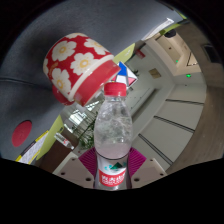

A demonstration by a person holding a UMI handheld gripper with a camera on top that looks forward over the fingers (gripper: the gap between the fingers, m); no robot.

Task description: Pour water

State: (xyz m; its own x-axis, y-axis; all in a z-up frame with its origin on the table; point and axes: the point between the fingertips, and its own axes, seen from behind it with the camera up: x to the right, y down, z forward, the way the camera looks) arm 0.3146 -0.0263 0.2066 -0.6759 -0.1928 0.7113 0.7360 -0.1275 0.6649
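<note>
My gripper [112,162] is shut on a clear plastic water bottle [113,125] with a red cap [116,88] and a red, white and green label [113,175]. The pink pads [87,160] press on both sides of its lower body. The bottle stands along the fingers, cap pointing away. A red mug with white flowers [76,63] lies beyond and to the left of the cap, apart from it. The whole scene looks tilted, so the mug leans over in this view. Its opening is not visible.
A small blue, white and red thing [126,72] shows just behind the cap. A clear glass-like object [74,120] sits left of the bottle on a yellow-green surface [40,140]. Grey panels [175,100] fill the right side. A red thing [22,128] is far left.
</note>
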